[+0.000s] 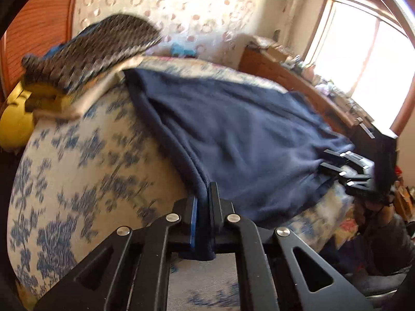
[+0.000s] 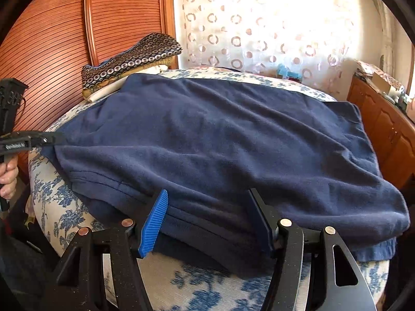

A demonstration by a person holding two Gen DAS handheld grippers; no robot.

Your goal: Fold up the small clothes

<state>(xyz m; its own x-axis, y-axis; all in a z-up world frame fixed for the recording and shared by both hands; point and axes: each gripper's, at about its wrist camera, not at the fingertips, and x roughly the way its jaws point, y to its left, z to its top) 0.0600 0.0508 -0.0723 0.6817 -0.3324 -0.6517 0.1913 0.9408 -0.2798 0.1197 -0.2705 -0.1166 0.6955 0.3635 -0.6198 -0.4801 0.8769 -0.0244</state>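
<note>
A navy blue garment (image 2: 220, 142) lies spread over a blue-and-white floral surface (image 2: 207, 290). In the left wrist view the same garment (image 1: 233, 134) runs from the bottom centre up and to the right. My left gripper (image 1: 206, 194) is shut on a folded edge of it; it also shows at the left of the right wrist view (image 2: 55, 138), at the garment's left corner. My right gripper (image 2: 207, 202) is open, its jaws on either side of the garment's near edge; it shows at the right of the left wrist view (image 1: 329, 159).
A dark ring-patterned cloth (image 2: 132, 59) lies on cream fabric at the back left. A slatted wooden door (image 2: 64, 39) stands behind it. A wooden cabinet (image 2: 384, 129) with clutter stands at the right. A yellow object (image 1: 15, 124) sits at the far left.
</note>
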